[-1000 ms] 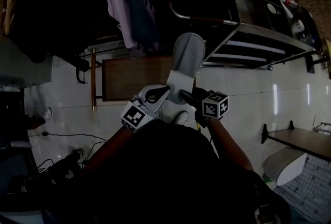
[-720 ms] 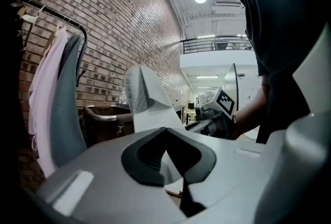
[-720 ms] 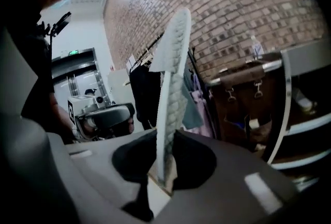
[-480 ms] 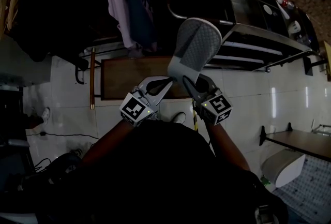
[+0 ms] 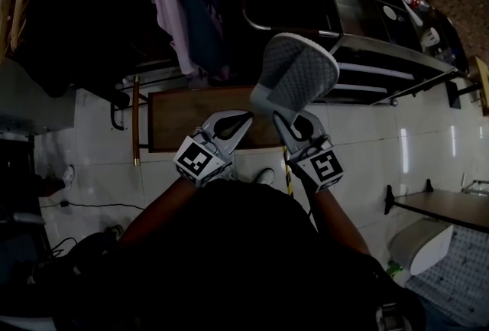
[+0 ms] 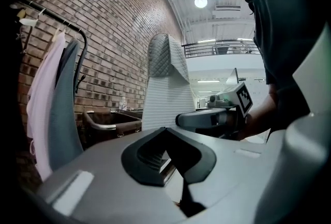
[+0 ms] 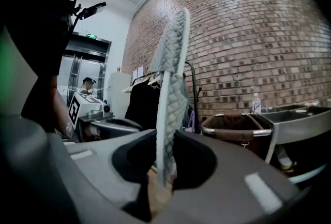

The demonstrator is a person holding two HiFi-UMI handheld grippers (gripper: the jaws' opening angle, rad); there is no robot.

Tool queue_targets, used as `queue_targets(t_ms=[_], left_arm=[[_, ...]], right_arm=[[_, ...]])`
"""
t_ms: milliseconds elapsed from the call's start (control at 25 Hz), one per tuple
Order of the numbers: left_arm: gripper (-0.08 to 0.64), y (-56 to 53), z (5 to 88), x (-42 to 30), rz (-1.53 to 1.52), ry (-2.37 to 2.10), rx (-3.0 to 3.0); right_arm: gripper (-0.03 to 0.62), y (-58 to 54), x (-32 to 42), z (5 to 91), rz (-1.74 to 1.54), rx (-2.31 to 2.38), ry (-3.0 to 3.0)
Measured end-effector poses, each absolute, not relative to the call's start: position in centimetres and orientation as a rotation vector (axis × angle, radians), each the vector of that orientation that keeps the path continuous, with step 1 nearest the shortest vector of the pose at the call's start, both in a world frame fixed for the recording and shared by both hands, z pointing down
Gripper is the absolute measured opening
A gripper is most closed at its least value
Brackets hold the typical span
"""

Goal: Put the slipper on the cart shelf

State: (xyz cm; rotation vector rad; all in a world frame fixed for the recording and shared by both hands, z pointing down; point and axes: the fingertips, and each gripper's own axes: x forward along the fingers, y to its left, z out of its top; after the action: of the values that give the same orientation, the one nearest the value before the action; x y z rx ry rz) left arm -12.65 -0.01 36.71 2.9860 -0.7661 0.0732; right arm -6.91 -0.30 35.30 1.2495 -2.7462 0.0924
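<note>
One second is enough to change things: the slipper (image 5: 294, 81) rides higher than it did and has rolled, so a broad grey patterned face now looks up at me and its toe leans toward the cart (image 5: 397, 43) rather than straight ahead. My right claw (image 5: 294, 123) is clamped on the heel end, and in the right gripper view the slipper (image 7: 170, 88) stands edge-on between its pads. My left claw (image 5: 235, 123), which was close by the heel a moment ago, hangs beside the slipper without touching it, jaws together on nothing. I judge the pick-up done and the carry begun, with the slipper in the air near the cart shelf (image 5: 382, 66) but not yet over it.

Much stays hard to read. The head view is dim, and the spaces under the cart's top are dark bands, so I cannot tell which shelf is free or how deep it runs. The pads cover the slipper's heel, so how much of it they hold is unclear. My own body fills the lower half of the head view and hides the floor beneath me. A brown bin (image 7: 235, 127) with a metal rim stands between me and the cart, its inside in shadow.
</note>
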Motion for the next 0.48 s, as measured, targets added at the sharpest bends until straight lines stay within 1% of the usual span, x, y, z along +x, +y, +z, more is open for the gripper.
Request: queue_targets(t_ms=[320, 480], left_arm=[[0.0, -0.2, 36.8, -12.3, 0.124, -0.776, 2.972], [0.0, 0.0, 37.5, -12.0, 0.139, -0.749, 2.984]], right_arm=[[0.065, -0.5, -6.4, 35.6, 0.1, 1.28, -2.74], [0.066, -0.4, -6.6, 35.8, 0.155, 1.277, -2.728]])
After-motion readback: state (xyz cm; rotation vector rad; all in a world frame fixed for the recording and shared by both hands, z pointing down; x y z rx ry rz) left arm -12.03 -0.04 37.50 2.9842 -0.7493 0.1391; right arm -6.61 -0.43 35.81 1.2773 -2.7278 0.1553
